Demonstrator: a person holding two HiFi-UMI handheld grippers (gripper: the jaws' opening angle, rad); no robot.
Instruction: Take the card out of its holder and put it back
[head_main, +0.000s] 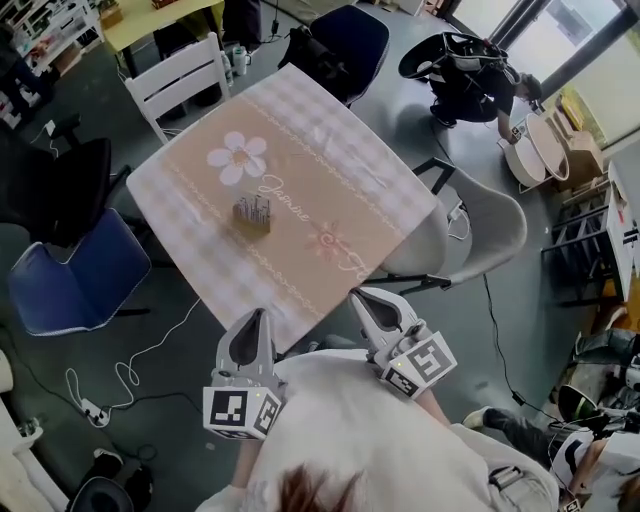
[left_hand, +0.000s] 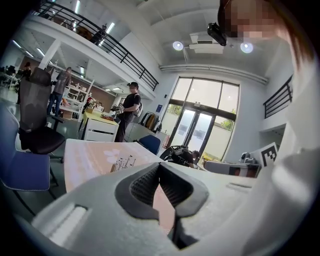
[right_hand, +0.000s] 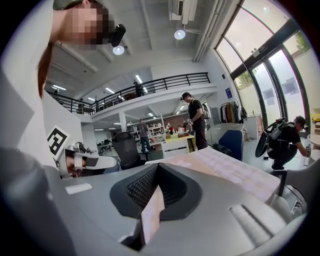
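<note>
Since both grippers hang by the person's chest, short of the table, the task looks unstarted; left gripper and right gripper have jaws pressed together on nothing, and the card holder stands well apart, mid-table, its card seemingly upright inside, though too small to be sure. Next, reach in, open one gripper and pinch the card's top edge; pink flowered cloth, chairs around it, a high glazed room with a balcony.

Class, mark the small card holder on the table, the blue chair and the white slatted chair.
Small grey card holder (head_main: 252, 214): head view, its middle.
Blue padded chair (head_main: 70, 285): head view, its upholstery.
White slatted chair (head_main: 178, 78): head view, its backrest.
</note>
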